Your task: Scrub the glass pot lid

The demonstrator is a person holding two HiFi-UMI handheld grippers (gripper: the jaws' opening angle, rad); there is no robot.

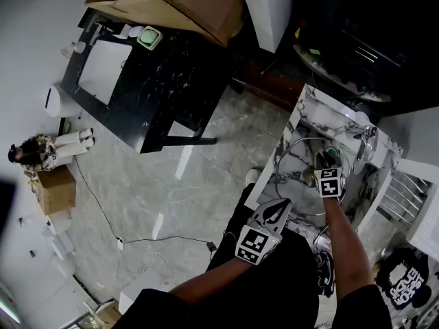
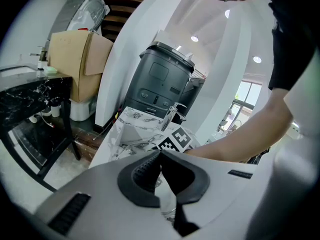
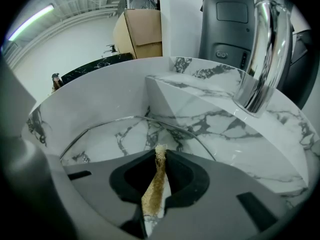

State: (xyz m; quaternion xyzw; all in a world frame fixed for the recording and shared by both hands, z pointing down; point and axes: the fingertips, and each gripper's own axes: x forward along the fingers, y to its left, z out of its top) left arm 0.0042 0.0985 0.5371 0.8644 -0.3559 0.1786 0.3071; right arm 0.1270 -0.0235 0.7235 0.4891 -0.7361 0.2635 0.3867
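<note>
Unsteadied glass pot lid (image 3: 115,139) may skid
The right hand-held gripper (image 3: 160,151) pinches a scrub pad (image 3: 154,184) over it; the left hand-held gripper (image 2: 160,151), clenched empty, steadies nothing.

You'll find no text here that you can read. The cubes on your left gripper (image 1: 276,205) and right gripper (image 1: 324,162) show only square markers. The white print on the black item (image 1: 405,283) is too blurred.
</note>
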